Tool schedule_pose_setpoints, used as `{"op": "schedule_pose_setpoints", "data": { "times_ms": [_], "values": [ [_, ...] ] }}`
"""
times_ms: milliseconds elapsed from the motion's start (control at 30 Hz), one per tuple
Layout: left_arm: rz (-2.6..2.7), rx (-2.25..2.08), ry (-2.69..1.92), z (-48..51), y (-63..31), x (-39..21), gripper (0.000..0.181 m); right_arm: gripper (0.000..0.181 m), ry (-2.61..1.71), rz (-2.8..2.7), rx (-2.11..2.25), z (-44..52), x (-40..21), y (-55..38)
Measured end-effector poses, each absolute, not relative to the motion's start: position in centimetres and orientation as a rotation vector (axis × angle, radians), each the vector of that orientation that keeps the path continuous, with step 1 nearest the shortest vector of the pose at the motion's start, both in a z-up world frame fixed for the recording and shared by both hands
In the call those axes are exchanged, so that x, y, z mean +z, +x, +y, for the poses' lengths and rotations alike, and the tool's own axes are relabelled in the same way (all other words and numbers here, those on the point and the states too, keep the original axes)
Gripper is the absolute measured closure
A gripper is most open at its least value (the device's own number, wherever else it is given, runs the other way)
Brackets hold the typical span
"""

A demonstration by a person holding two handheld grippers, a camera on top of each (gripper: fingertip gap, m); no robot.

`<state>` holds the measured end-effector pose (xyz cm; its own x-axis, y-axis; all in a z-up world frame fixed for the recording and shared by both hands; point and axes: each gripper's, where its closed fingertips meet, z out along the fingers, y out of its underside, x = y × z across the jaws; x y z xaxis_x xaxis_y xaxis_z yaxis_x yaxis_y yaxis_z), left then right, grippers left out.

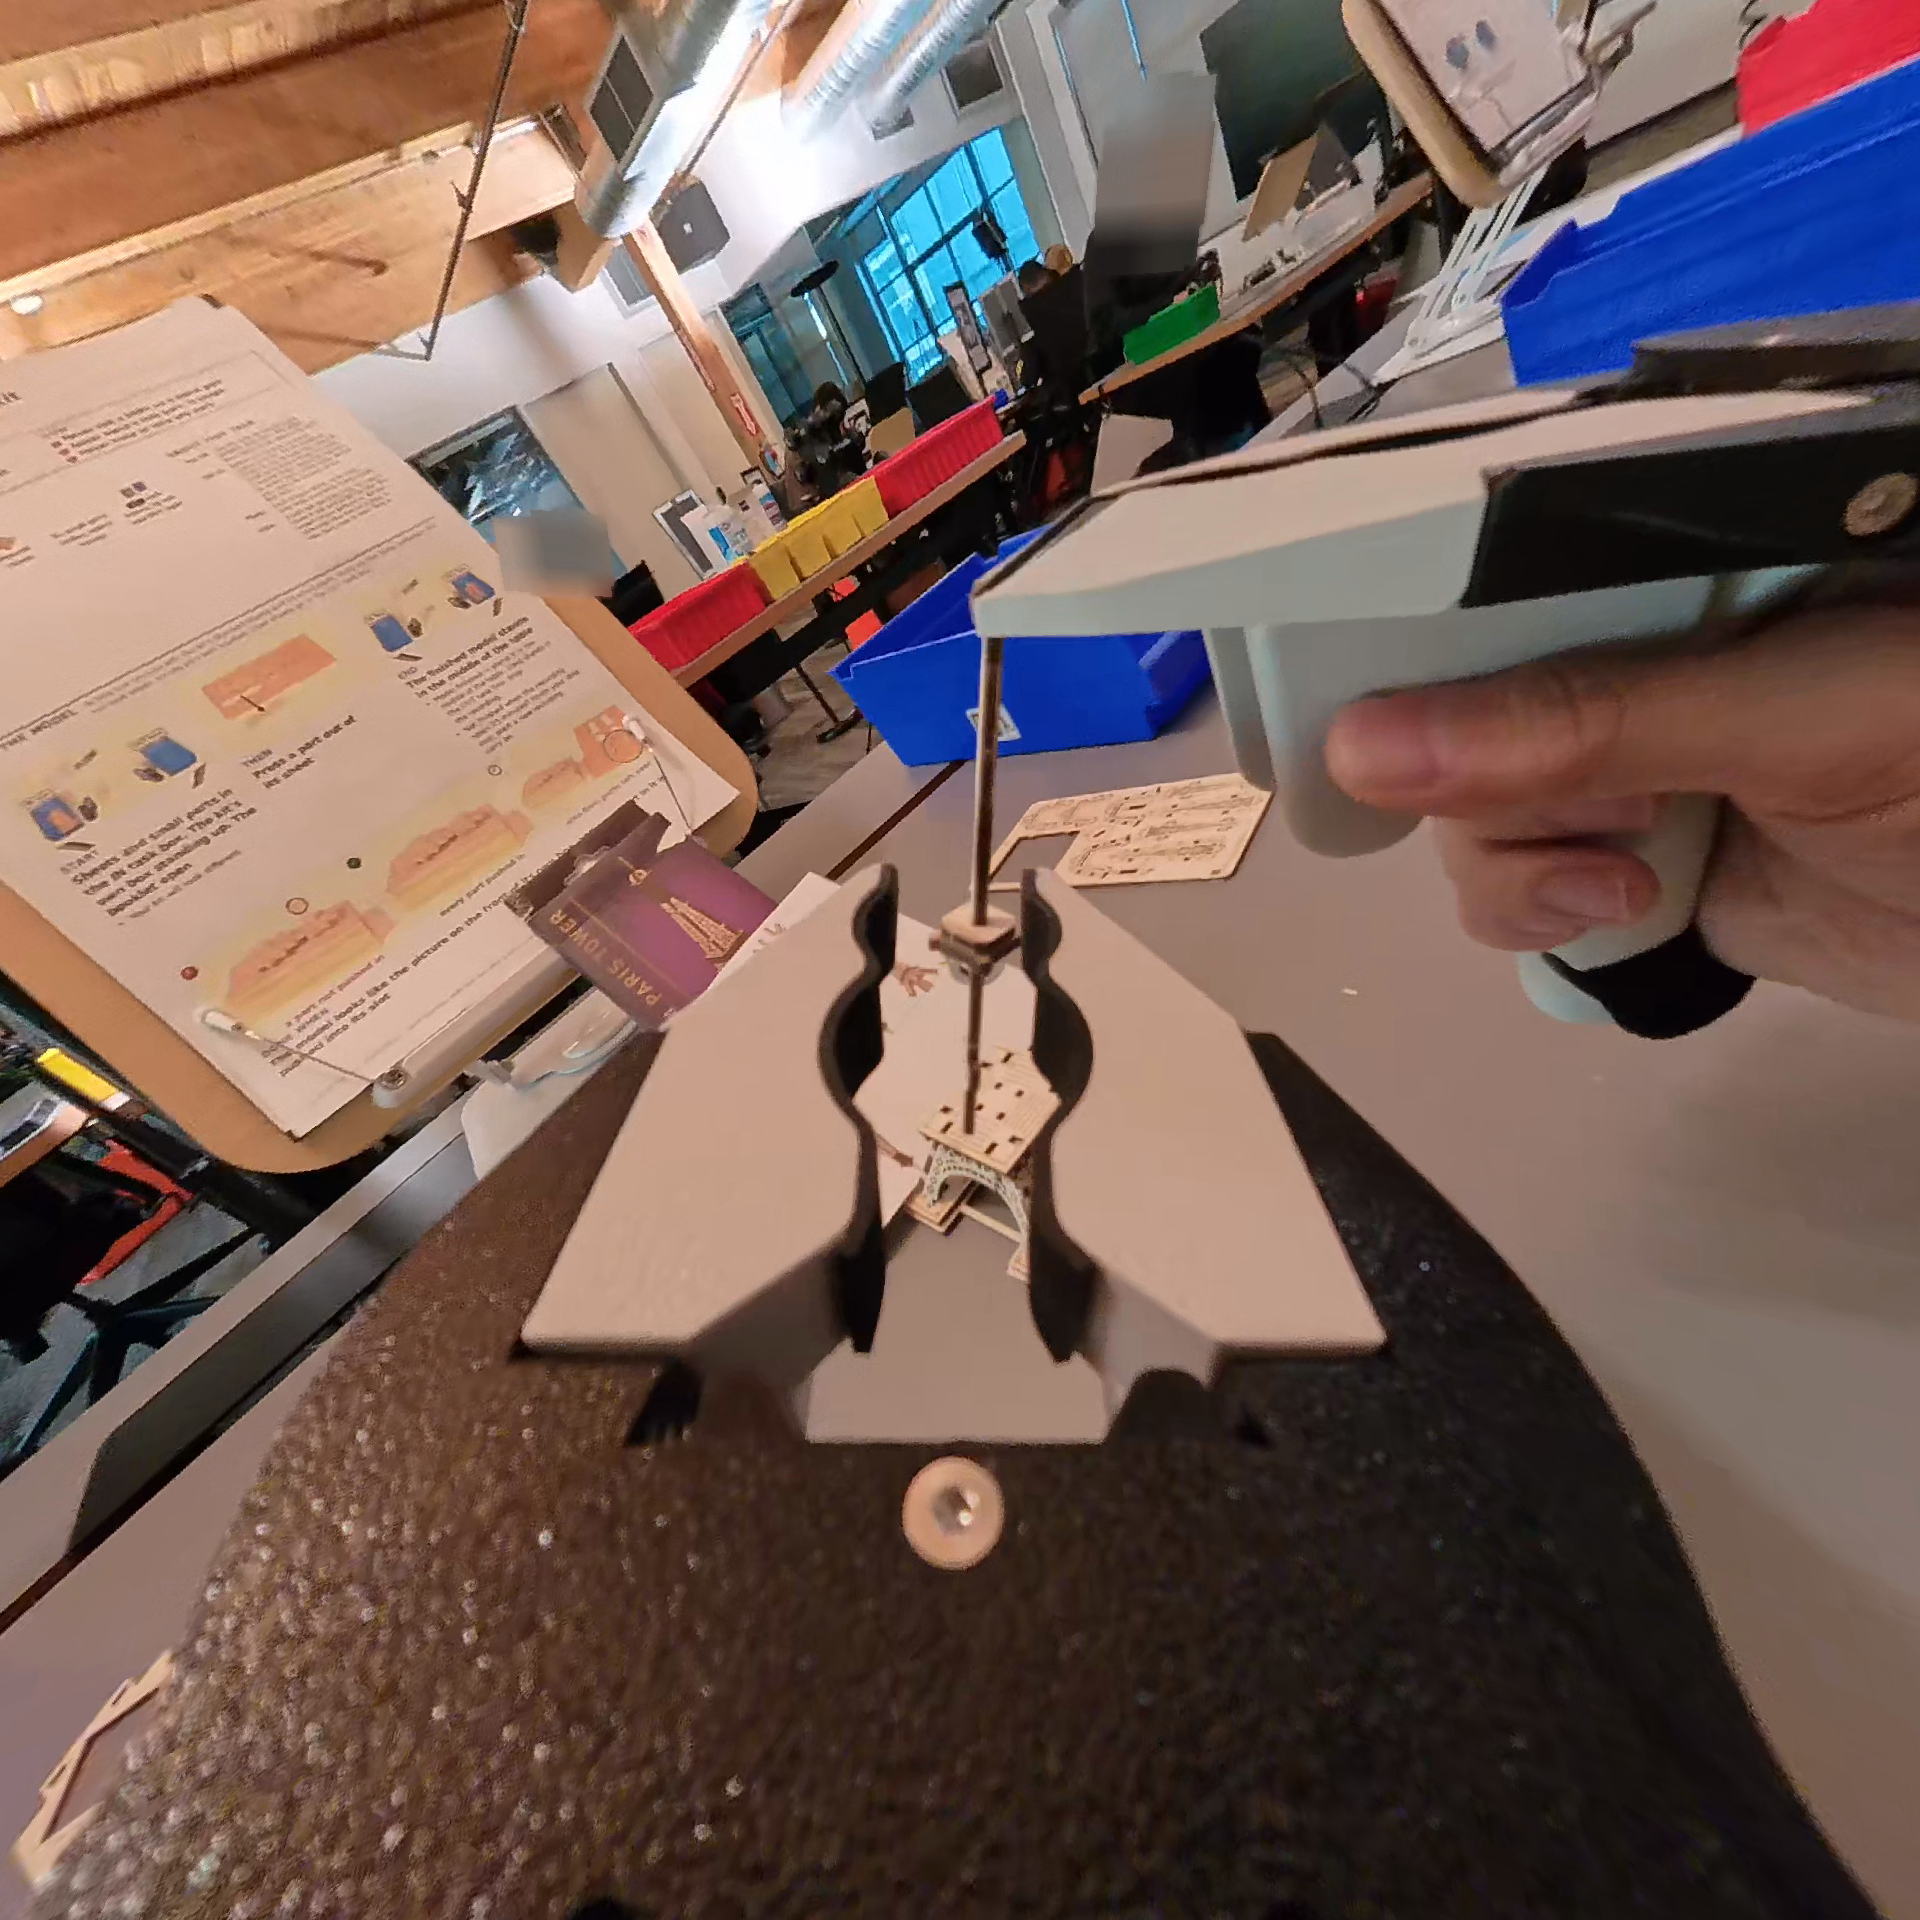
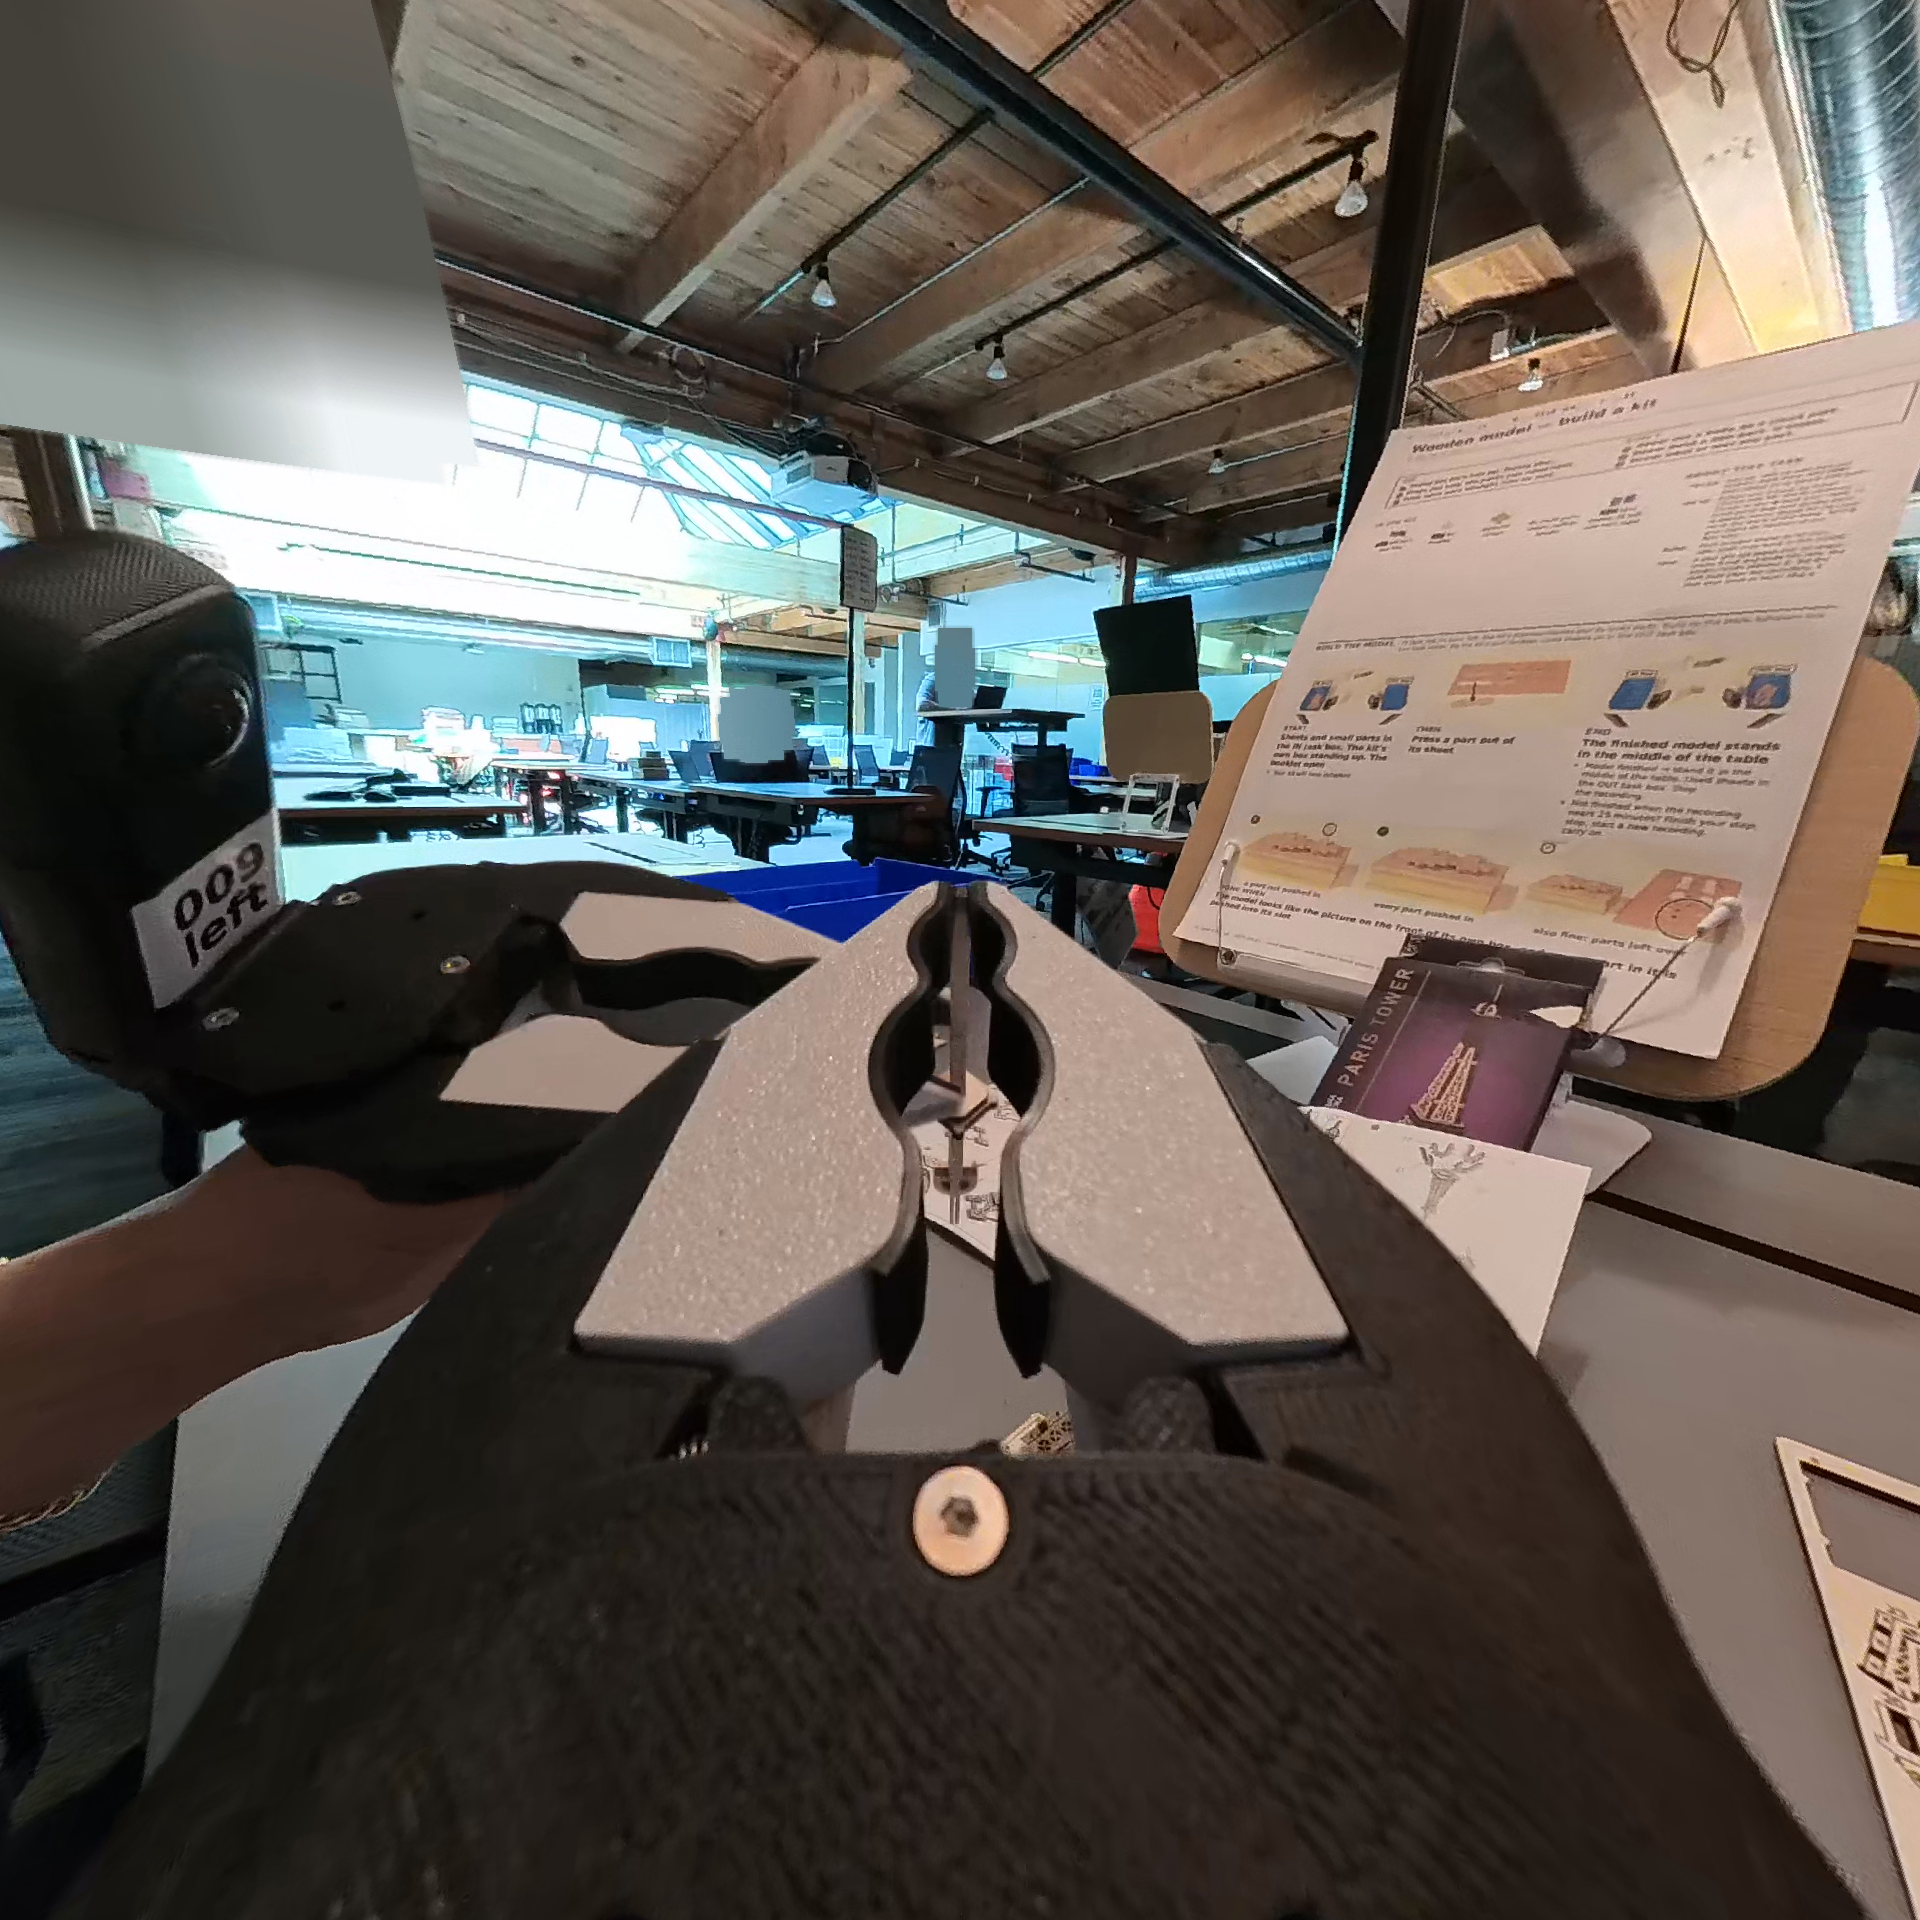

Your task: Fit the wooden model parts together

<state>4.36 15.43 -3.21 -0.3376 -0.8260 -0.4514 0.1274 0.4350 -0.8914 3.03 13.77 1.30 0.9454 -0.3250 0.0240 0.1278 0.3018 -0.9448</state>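
Observation:
In the left wrist view a small wooden tower base (image 1: 977, 1153) stands on the grey table. A thin dark rod (image 1: 987, 748) with a small square platform (image 1: 971, 940) on it rises from the base's top. My right gripper (image 1: 982, 623) comes in from the right, held by a hand, and is shut on the rod's upper end. My left gripper (image 1: 961, 883) is open, with its fingers on either side of the rod and base. In the right wrist view my right gripper (image 2: 958, 914) pinches the rod (image 2: 958, 997), and my left gripper (image 2: 727, 977) is open at the left.
An instruction sheet on a stand (image 1: 260, 675) and a purple kit box (image 1: 644, 925) stand behind the model. A punched wooden sheet (image 1: 1143, 831) and a blue bin (image 1: 1018, 675) lie beyond. Another wooden sheet (image 2: 1860, 1610) lies at the right. The left gripper's tips are roughly 5 cm from the right gripper's.

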Motion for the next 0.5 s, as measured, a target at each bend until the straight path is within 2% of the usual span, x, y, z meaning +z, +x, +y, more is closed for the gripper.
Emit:
{"op": "schedule_pose_setpoints", "data": {
  "times_ms": [100, 300, 500],
  "values": [
    [1.618, -1.119, -0.630, 15.72, 4.30, -3.01, 0.158, 0.181, -1.216, 0.195, -0.295, 13.56, 1.49, 3.21],
    [1.647, -1.135, -0.614, 15.18, 3.98, -2.99, 0.164, 0.181, -1.220, 0.193, -0.273, 13.82, 1.32, 3.04],
    [1.672, -1.118, -0.624, 15.37, 4.08, -3.36, 0.175, 0.181, -1.235, 0.181, -0.261, 14.01, 1.32, 2.82]
  ]
}}
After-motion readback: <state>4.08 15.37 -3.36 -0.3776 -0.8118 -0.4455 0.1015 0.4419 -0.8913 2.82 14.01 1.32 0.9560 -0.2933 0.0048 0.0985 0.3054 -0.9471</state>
